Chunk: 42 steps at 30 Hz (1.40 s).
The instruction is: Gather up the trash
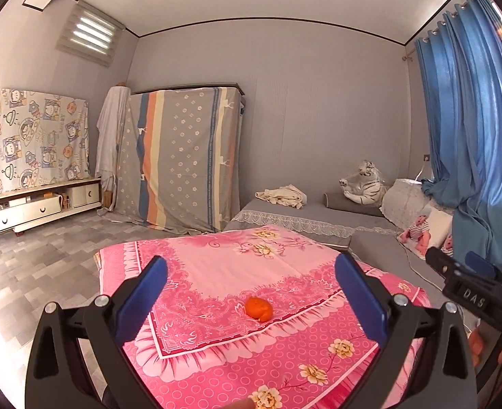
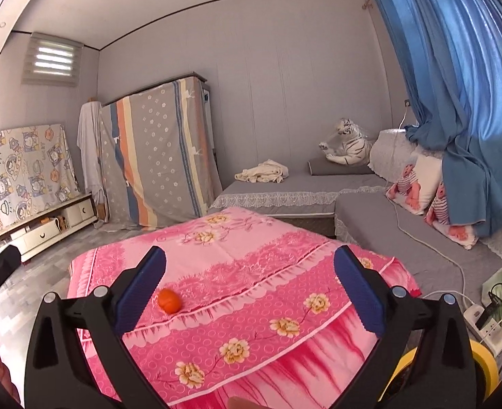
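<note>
Your orange peel [image 1: 258, 308] lies alone on the pink floral cover [image 1: 217, 272], toward its near edge; whether it is peel or whole fruit is hard to make out. The cover hides what carries it, and its near edge is cut off below. Your left gripper [image 1: 251, 294] has its fingers wide apart, nothing between the pads. Your right gripper [image 2: 250, 289] is spread the same, the peel just beside its left finger [image 2: 142, 289]. Bare grey floor [image 1: 40, 259] lies beyond the cover's left edge.
</note>
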Motion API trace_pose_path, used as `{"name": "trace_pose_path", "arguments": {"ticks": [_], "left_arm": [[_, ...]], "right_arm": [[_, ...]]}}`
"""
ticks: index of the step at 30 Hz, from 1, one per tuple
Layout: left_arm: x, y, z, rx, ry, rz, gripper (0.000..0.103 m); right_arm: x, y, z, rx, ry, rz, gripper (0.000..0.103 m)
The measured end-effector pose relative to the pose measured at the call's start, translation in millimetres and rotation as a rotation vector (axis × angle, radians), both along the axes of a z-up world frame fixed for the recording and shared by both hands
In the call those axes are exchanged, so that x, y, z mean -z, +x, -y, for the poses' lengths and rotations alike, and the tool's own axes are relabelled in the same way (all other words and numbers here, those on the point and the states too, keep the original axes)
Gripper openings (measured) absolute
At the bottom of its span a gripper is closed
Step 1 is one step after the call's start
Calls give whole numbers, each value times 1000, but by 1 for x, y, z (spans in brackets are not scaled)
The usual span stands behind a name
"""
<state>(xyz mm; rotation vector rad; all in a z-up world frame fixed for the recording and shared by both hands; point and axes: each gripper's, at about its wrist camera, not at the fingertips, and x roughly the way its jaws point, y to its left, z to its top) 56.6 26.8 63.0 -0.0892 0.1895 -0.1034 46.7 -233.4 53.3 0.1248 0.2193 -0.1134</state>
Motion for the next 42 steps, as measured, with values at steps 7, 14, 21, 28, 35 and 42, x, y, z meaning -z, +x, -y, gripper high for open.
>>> {"name": "trace_pose_path", "arguments": {"ticks": [7, 14, 21, 28, 35, 42], "left_arm": [[5, -8, -7, -10, -18, -1, 95], [6, -9, -7, -5, -28, -2, 95], [5, -11, -7, 3, -31, -8, 95], [6, -9, -7, 14, -44, -25, 95], [8, -7, -2, 23, -42, -35, 95], [11, -5, 3, 35, -44, -52, 95]], "right_arm": [[14, -2, -7, -9, 12, -2, 94], [17, -6, -7, -5, 18, -5, 94], [16, -8, -7, -3, 21, -4, 94], [17, -4, -2, -3, 33, -19, 94], [19, -3, 0, 1, 36, -22, 94], [24, -1, 1, 5, 42, -31, 94]]}}
